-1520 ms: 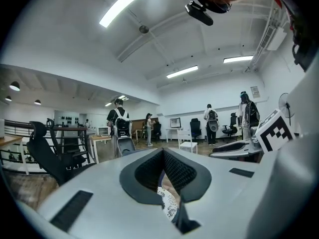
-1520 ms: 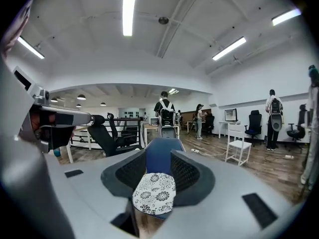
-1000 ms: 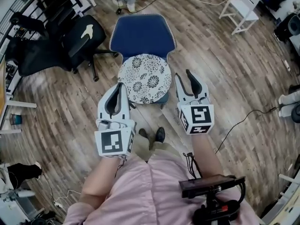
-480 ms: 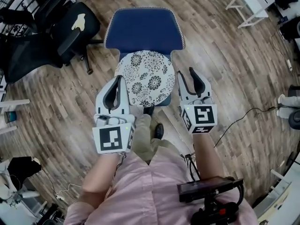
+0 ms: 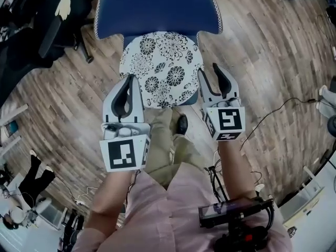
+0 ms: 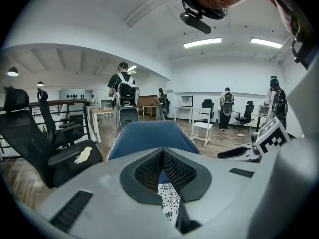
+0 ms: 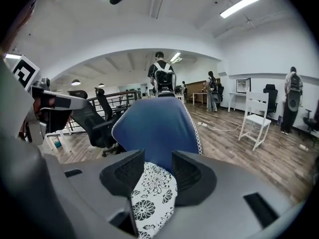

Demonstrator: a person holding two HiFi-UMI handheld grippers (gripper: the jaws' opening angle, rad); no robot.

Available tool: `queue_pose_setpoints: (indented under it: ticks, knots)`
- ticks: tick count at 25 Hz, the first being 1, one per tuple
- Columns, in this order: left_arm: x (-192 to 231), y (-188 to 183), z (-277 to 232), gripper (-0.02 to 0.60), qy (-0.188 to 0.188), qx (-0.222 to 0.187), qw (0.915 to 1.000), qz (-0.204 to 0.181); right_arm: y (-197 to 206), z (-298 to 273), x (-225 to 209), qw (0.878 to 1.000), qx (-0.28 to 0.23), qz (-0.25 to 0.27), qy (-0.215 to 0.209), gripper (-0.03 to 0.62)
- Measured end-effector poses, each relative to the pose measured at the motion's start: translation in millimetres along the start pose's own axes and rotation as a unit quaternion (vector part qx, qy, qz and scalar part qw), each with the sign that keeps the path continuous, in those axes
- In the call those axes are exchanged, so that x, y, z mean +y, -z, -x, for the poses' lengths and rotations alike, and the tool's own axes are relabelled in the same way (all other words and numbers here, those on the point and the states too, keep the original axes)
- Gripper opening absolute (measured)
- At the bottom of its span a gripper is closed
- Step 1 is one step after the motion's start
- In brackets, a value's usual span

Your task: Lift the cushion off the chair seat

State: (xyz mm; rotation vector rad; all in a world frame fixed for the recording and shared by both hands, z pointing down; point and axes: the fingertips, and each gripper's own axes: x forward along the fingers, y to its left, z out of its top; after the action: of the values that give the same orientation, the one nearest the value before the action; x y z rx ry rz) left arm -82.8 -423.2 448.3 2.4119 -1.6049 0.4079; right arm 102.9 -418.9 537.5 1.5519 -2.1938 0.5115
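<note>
A round white cushion (image 5: 161, 67) with black flowers lies on the seat of a blue chair (image 5: 157, 7). My left gripper (image 5: 129, 79) hovers at the cushion's front left edge, its jaws shut with nothing between them. My right gripper (image 5: 208, 76) is at the front right edge with its jaws open. In the left gripper view a strip of the cushion (image 6: 168, 197) shows below the closed tips of the left gripper (image 6: 162, 152), the blue chair (image 6: 144, 138) behind. In the right gripper view the cushion (image 7: 152, 198) shows in the gap of the right gripper (image 7: 158, 158).
A black office chair (image 5: 47, 14) stands to the left on the wood floor. A cable (image 5: 273, 119) runs over the floor at the right. My shoe (image 5: 181, 124) is just before the seat. A white chair (image 7: 256, 118) and several people stand farther back.
I have stepped closer to the chair. Both grippers now reach the cushion's front edge, one on each side; the left jaws stay shut and the right jaws stay open.
</note>
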Motion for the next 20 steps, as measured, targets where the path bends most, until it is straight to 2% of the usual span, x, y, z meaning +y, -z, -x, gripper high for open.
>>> queue_pose_setpoints:
  ticks: [7,13,20]
  knots:
    - [5.4,77.6,-53.8,0.011,0.021,0.047,0.9987,0.004,93.1,-59.9,-23.7,0.998,0.054,-0.030,0.016,0.183]
    - [3.0,134.7,-80.0,0.011,0.033,0.081,0.9962,0.006,167.9,-90.0,-42.2,0.993,0.094,-0.062,0.035,0.207]
    - [-1.3,178.4,-93.9,0.011,0.039,0.109,0.9933,-0.005,249.4,-113.0,-55.3,0.984,0.134,-0.113,0.026,0.241]
